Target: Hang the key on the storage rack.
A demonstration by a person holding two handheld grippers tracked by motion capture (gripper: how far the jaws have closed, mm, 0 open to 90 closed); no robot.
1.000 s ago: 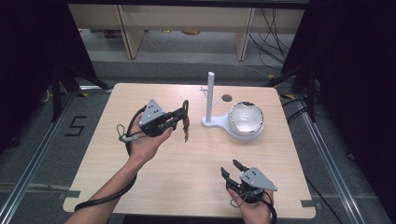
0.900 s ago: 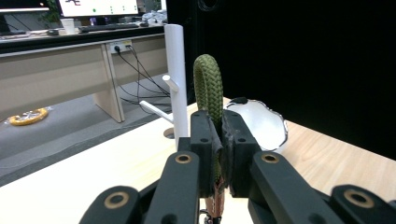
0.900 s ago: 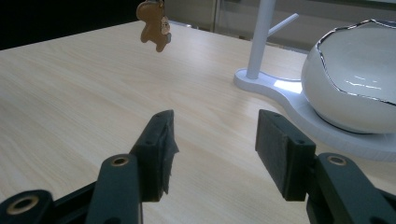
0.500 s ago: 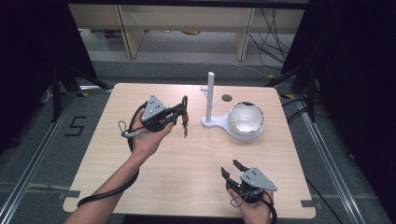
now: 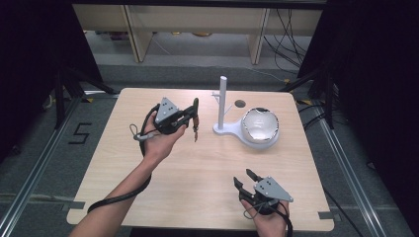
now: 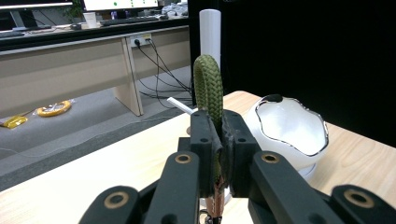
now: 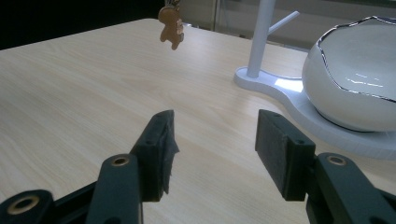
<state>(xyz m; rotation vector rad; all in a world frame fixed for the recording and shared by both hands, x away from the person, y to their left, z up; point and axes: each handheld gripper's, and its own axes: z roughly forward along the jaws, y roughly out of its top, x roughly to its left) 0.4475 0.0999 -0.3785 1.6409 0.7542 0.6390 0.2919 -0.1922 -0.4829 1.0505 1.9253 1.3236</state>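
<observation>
The left gripper [image 5: 190, 114], clamped on the green braided cord loop [image 5: 195, 105], is carried slightly farther from the person and a little toward the white stand's post [image 5: 222, 101] compared with a second ago. The small brown figure charm [image 5: 195, 133] hanging from the cord is thereby brought nearer the stand's base [image 5: 225, 130], though it is kept apart from it and clear of the table [image 5: 113, 163].

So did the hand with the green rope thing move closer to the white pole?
Yes. The left gripper, shut on the green rope loop, has moved right, toward the white pole.
</observation>
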